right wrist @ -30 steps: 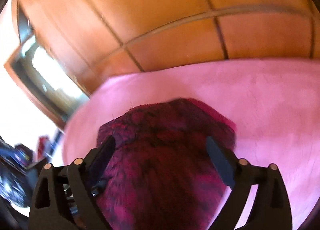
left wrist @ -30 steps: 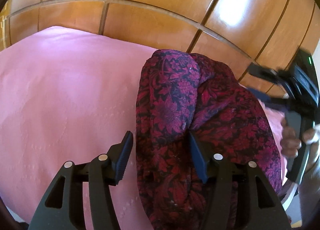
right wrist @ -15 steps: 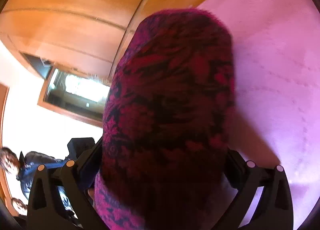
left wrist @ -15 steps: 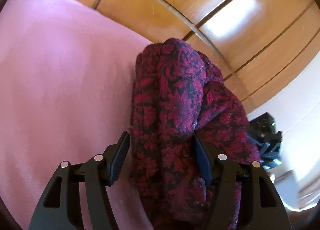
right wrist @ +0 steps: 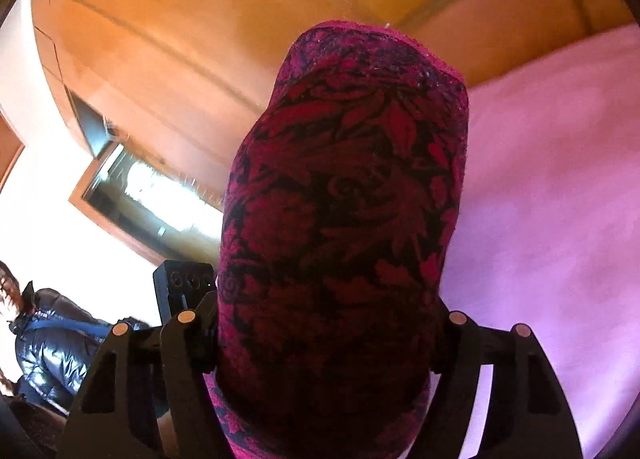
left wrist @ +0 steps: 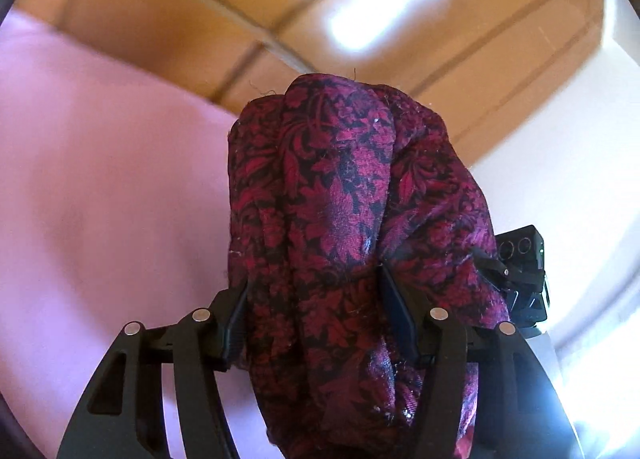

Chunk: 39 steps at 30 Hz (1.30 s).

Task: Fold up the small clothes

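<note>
A dark red and black floral garment (left wrist: 344,219) fills the middle of both wrist views, lifted off the pink bed sheet (left wrist: 100,187). My left gripper (left wrist: 316,319) is shut on a bunched part of it, with cloth draped over the right finger. In the right wrist view the garment (right wrist: 344,219) bulges up between the fingers, and my right gripper (right wrist: 328,339) is shut on it. The right gripper's body (left wrist: 524,271) shows at the right edge of the left view. The left gripper's body (right wrist: 180,287) shows at left in the right view.
Orange-brown wooden wardrobe panels (left wrist: 280,11) stand behind the bed. The pink sheet (right wrist: 552,199) lies to the right in the right wrist view. A window (right wrist: 152,195) and a person in a dark puffy jacket (right wrist: 44,335) are at the left.
Both grippers have closed on the garment and lifted it off the sheet, tilting upward. The wardrobe, wall and window now fill more of both views.
</note>
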### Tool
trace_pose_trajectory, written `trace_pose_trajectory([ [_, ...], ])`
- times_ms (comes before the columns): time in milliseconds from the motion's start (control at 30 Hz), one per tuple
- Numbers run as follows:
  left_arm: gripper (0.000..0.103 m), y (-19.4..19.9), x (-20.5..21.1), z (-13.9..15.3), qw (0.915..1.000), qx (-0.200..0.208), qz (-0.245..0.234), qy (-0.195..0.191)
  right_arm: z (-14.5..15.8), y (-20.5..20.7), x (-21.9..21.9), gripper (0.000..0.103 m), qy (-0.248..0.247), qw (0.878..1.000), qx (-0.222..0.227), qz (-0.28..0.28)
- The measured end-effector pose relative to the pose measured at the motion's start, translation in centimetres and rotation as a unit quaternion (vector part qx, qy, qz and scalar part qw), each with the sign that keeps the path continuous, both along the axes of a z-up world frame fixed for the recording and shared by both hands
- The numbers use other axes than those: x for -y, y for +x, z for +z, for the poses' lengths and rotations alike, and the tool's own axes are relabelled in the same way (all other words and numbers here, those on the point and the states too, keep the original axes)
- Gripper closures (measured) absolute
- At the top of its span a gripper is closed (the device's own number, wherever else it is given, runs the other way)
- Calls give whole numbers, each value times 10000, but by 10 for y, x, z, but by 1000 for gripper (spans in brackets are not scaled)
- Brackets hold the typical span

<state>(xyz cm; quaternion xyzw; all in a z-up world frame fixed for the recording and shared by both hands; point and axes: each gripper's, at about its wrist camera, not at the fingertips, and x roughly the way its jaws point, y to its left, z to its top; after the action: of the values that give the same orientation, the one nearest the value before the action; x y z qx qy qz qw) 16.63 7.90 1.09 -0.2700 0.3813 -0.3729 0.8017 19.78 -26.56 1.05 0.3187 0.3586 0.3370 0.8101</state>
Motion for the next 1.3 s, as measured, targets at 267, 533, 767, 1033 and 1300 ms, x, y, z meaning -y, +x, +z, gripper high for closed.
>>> trace_pose_trajectory([
  [267, 45, 67, 181, 27, 9911, 288, -1117, 658, -1, -12, 146, 32, -131, 9892, 4, -1459],
  [533, 47, 67, 269, -17, 9718, 75, -1310, 1961, -91, -23, 208, 18, -437, 9691, -978, -2221],
  [767, 50, 42, 258, -10, 9736, 337, -909, 2067, -31, -64, 208, 35, -1417, 9464, -280, -2890],
  [1033, 50, 29, 259, -8, 9750, 256, -457, 2161, -7, -14, 147, 45, -2546, 9328, -270, -2535],
  [1300, 50, 25, 257, -8, 9714, 223, -20, 2363, -36, 27, 125, 43, -3369, 9070, -488, -2478],
])
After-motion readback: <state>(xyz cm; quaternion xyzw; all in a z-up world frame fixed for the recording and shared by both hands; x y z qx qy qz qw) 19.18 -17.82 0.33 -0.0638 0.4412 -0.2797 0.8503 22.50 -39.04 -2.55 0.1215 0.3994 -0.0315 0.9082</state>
